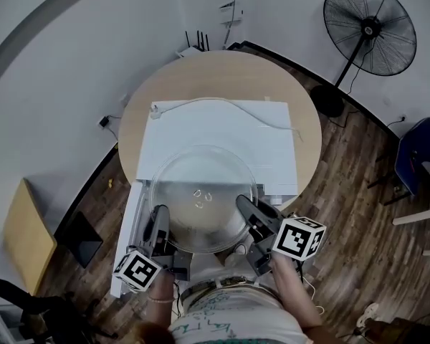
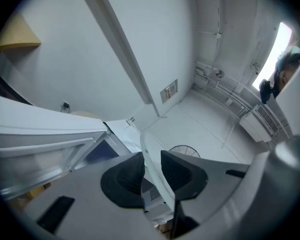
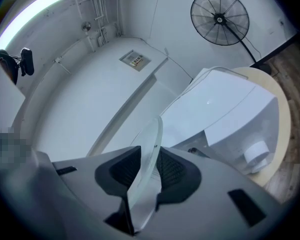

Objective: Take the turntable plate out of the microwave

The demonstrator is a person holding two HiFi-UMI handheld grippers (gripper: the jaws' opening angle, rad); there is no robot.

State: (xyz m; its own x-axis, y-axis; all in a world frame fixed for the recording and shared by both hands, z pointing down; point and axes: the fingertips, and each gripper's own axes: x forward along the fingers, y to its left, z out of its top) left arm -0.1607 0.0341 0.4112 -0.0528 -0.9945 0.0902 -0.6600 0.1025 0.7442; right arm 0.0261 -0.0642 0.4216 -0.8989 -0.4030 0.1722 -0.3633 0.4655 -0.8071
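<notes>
Both grippers are clamped on the glass turntable plate (image 1: 204, 199): the left gripper (image 1: 160, 217) pinches its near-left rim, the right gripper (image 1: 247, 208) its near-right rim. I hold it level above the front edge of the microwave (image 1: 215, 131), the disc reaching away from me. Neither hand is nearer, so I judge they must travel together.

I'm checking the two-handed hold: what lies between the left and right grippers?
The glass turntable plate spans the whole gap in the head view. The left gripper and the right gripper each clamp its rim on opposite sides.
</notes>
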